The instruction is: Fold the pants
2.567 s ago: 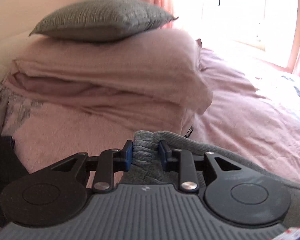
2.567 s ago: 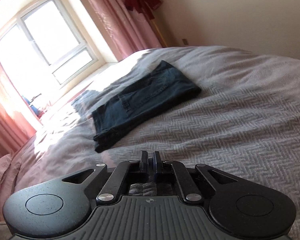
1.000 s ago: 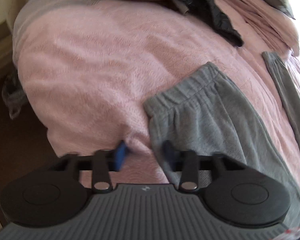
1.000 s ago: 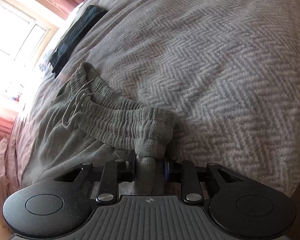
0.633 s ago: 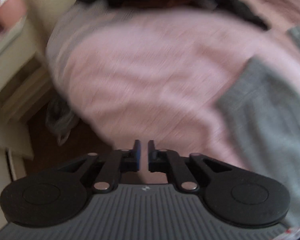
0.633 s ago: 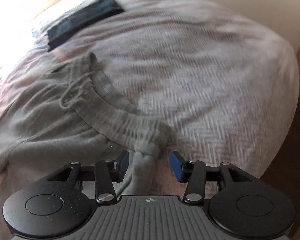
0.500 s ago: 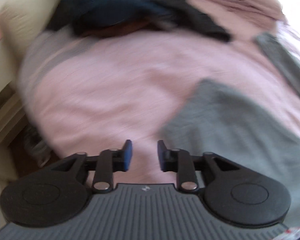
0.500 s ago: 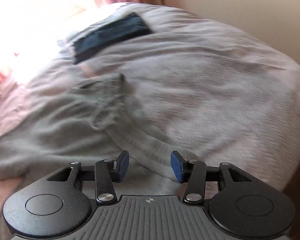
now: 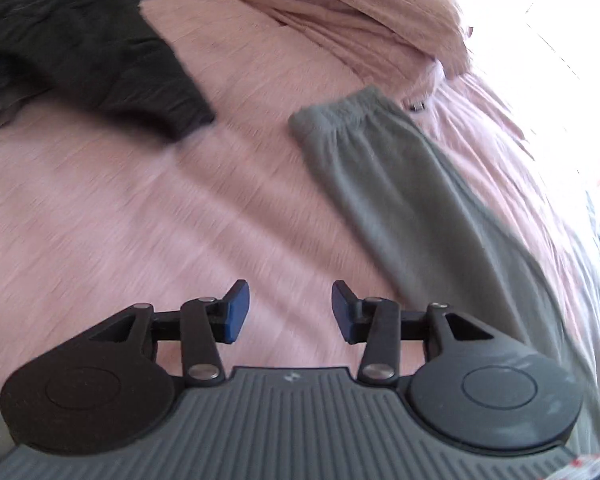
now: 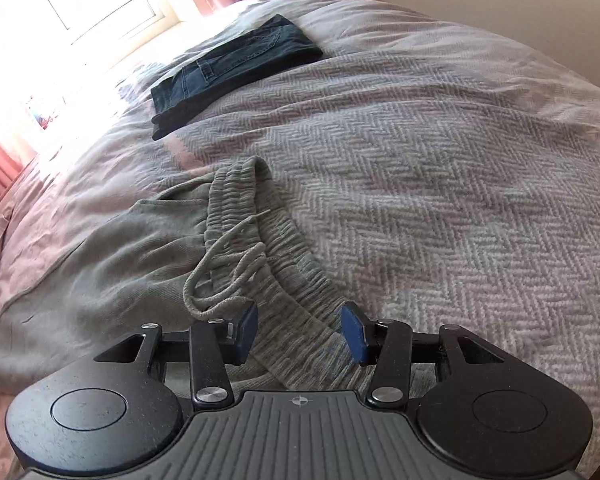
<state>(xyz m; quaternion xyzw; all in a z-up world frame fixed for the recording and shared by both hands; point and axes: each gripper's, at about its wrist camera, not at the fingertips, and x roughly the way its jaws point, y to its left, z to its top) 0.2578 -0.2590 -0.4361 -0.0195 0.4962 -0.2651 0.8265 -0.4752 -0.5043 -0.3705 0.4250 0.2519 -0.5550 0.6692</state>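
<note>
Grey fleece pants (image 10: 148, 248) lie spread flat on the bed, unfolded. Waistband (image 10: 284, 264) toward the foot end on the grey herringbone blanket (image 10: 440, 168), ribbed, with the drawstring (image 10: 228, 256) loose in a tangle on top. One pant leg (image 9: 404, 192) runs up over the pink cover (image 9: 120, 220), its cuffed hem near the stacked pink bedding (image 9: 380, 12) at the head end.

Right tool (image 10: 299, 332): released, blue pads wide apart, straddling the waistband near the bed's edge; whether the pads touch the cloth, I cannot tell. Left tool (image 9: 287, 312): released, pads spread, over bare pink cover, nothing between them; the leg lies to its right.

Dark clothing (image 9: 80, 48) heaped at the bed's far-left corner, left view. Folded blue jeans (image 10: 236, 68) by the window-side edge of the blanket, well apart from the pants.

No legible writing or brand; only a small crosshair mark on each tool body.
</note>
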